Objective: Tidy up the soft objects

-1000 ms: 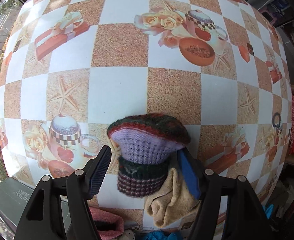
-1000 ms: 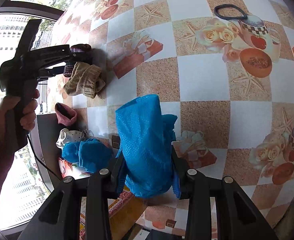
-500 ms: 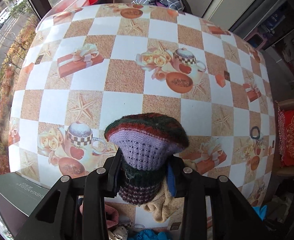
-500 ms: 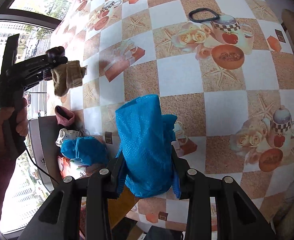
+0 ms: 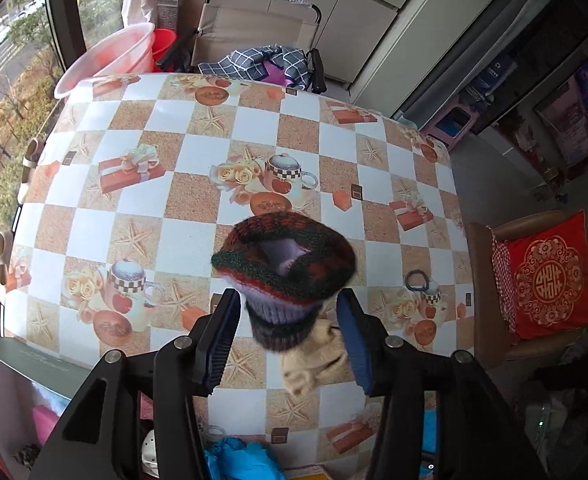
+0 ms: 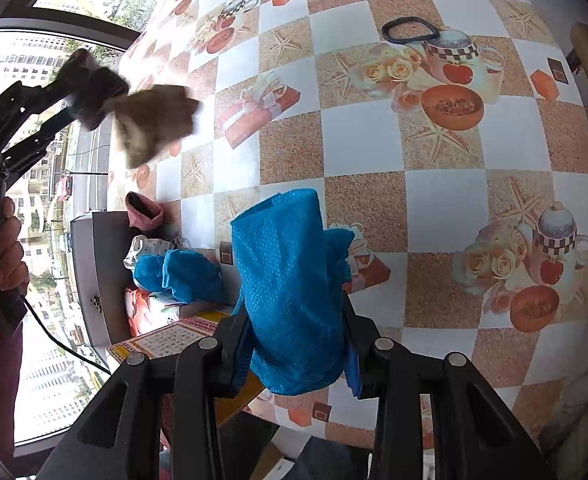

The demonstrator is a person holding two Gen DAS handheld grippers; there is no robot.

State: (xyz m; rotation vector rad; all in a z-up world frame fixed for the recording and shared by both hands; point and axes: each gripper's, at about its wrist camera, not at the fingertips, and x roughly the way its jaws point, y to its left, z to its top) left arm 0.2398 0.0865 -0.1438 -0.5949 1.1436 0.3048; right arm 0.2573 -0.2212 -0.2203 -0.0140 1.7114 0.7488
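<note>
Blue textured cloth [image 6: 285, 272] clamped upright in right claw [image 6: 294, 350], pads sunk into both flanks, lower hem bulging out beneath. Left claw [image 5: 287, 320] closed to a middling gap on striped knit [image 5: 285, 268]: red-green cuff flared out past the fingertips, lilac band below it. Beige knit [image 5: 314, 360] dangling underneath, apparently caught in the same pinch. Both loads aloft, clear of tabletop [image 5: 189, 240].

Probably mid-carry, on the way to wherever like goes with like. Best done with firm, even pressure on both claws, since soft knit compresses and creeps out of a loose pinch. Move the left load slowly; the hanging beige piece looks ready to swing, snag or drop. Lower until fabric touches down before opening, not from a height. Separate the two knits once down if they belong apart. Steer wide of black hair tie [image 6: 408, 32] lying on the tabletop.

Hard to judge:
- Actual pad contact on the striped knit, masked by the flared cuff.
- Sock or hat, not clear.
- Whether the beige knit is truly gripped or only clinging.
- Left load in the right wrist view, smeared by blur.
- Grey box [image 6: 89, 280] at the tabletop's near edge, cut off by the claws.
- Pink knit [image 6: 145, 210], white dotted piece [image 6: 145, 246] and second blue cloth [image 6: 181, 276], heaped by its rim; inside it or beside it, cannot tell.
- Destination for either load, not evident.
</note>
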